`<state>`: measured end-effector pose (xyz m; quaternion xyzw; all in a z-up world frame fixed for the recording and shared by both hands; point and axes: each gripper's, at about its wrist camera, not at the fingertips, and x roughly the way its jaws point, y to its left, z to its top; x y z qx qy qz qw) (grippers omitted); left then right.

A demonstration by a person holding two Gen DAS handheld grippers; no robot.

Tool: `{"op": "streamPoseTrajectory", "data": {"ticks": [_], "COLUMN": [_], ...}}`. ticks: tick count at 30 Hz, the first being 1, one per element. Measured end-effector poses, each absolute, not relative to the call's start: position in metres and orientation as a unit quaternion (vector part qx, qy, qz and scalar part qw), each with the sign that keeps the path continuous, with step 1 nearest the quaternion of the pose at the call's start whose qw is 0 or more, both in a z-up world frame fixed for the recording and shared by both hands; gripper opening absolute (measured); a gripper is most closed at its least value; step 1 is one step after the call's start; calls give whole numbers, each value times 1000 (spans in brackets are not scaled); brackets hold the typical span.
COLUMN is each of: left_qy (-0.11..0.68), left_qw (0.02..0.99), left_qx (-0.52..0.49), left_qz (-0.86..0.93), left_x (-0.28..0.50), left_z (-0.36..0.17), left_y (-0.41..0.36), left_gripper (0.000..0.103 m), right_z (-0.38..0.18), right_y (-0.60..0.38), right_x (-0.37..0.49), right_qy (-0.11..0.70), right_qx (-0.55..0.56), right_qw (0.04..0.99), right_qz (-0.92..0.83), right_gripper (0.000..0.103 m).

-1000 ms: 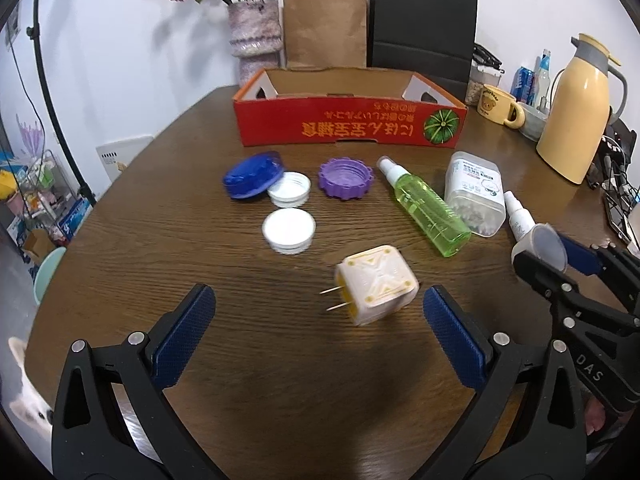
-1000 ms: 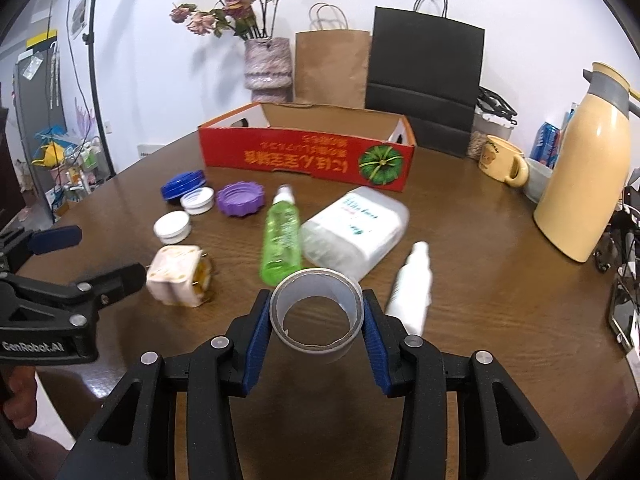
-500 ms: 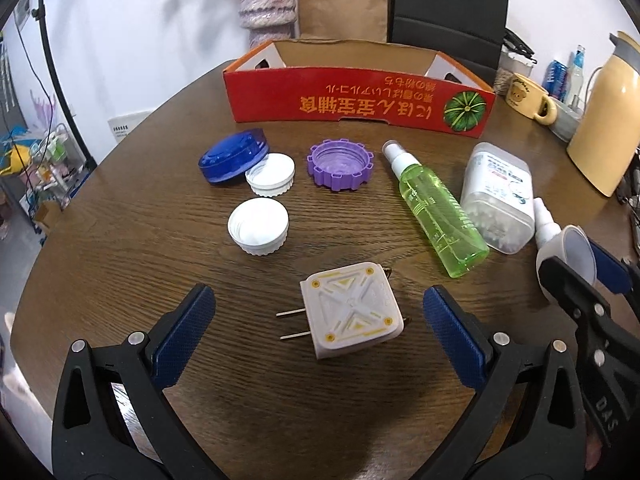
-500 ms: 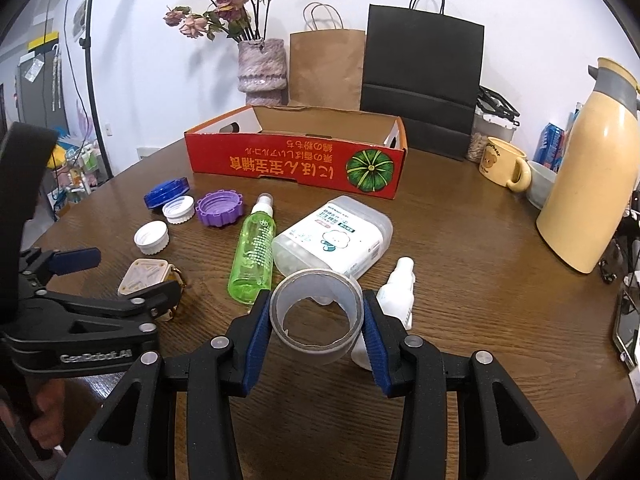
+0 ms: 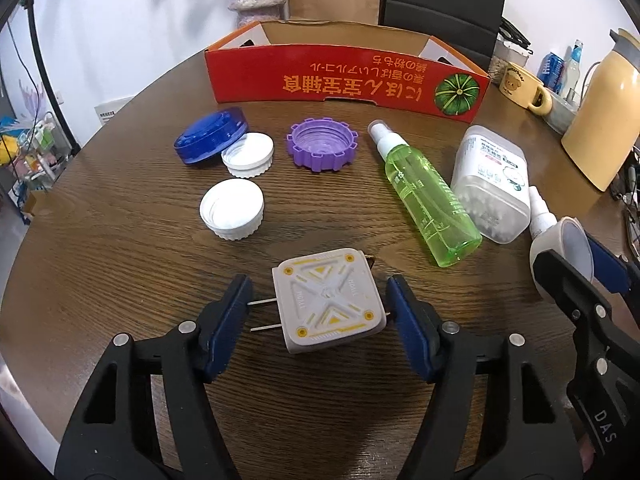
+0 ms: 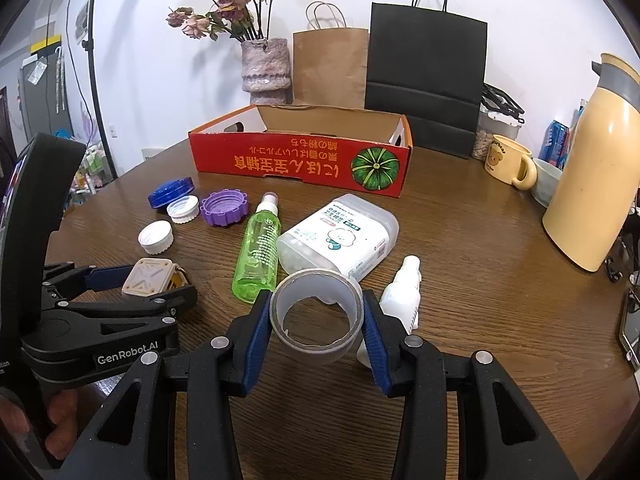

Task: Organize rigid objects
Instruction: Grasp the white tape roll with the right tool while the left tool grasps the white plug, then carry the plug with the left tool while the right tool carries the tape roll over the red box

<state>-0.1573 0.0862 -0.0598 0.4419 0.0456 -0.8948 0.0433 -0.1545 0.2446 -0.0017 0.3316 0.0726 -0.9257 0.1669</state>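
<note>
Step in hand — pickup of the white plug adapter (image 5: 329,300), lying flat on the table (image 5: 120,264) with prongs pointing at the left-hand pad. Left gripper (image 5: 316,320) straddling the adapter, jaws closing, pads near both sides but not yet pressing on the body. Right gripper (image 6: 316,328) clamped on a clear tape roll (image 6: 316,316), held above the table just ahead of the white spray bottle (image 6: 402,296). Red cardboard box (image 5: 344,80) standing open at the far side, judged the likely destination. Next move: finish the squeeze — contact by the left-hand pad likely on the prongs rather than the body, hence a risk of twisting — then lift and carry toward the box
</note>
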Motion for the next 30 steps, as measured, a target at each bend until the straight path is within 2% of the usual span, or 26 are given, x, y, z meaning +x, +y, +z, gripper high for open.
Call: {"op": "streamPoseTrajectory", "data": {"ticks": [17, 30], "left_qy": [40, 40], "left_qw": [25, 16], "left_qx": [422, 384], "left_qz": [-906, -923], "left_x": [-154, -160], "left_z": [-43, -10], "left_y": [76, 58], "left_gripper": [65, 65], "right_z": [12, 33], "right_y": [232, 215], "right_x": [-154, -168], "right_qy": [76, 77], "right_qx": [323, 305], "right_qw": [159, 154], "right_qz": [-930, -937], "right_gripper": [47, 47]}}
